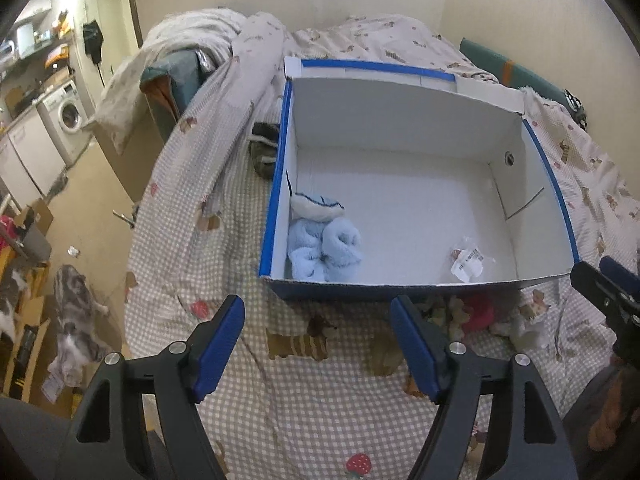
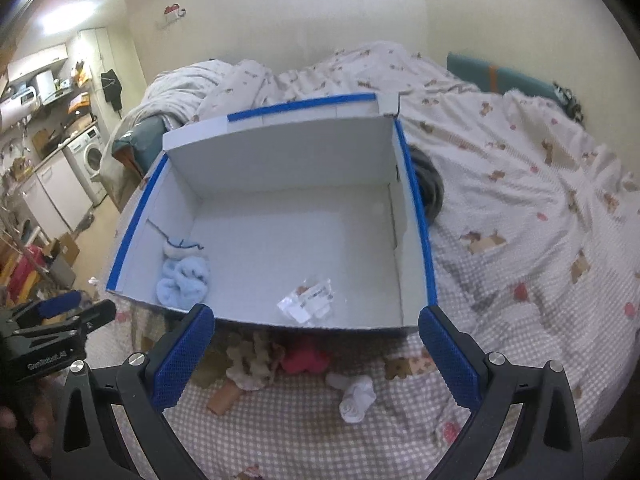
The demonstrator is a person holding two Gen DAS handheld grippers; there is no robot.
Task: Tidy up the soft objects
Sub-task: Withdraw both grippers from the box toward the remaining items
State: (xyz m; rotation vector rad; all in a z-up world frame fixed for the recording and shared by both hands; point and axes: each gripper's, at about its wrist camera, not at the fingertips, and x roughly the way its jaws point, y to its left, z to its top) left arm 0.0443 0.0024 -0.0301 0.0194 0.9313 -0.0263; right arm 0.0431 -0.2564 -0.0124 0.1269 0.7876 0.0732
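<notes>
Both grippers hang over the bed (image 1: 320, 400) w/ nothing in them: left gripper (image 1: 318, 346) has jaws spread and empty, right gripper (image 2: 316, 356) likewise stands wide apart, nothing between. Probably free to pick the next item. Just past the right gripper, loose soft items lie on the checked sheet against the box front: white sock (image 2: 357, 397), pink sock (image 2: 306, 360), beige sock (image 2: 250, 368); these look like what's left to sort. Next, the box (image 1: 420, 286), blue-edged, white inside, flap up at the back so it's open for dropping in. Inside, light-blue socks (image 1: 324, 250) sit tucked in the near-left corner w/ a white-blue piece (image 1: 316, 206) behind, leaving most of the floor free. A plastic bag (image 1: 468, 260) lies near-right. Beyond: a dark striped sock (image 1: 264, 148) outside the box's left wall, then rumpled duvet (image 1: 360, 40).
</notes>
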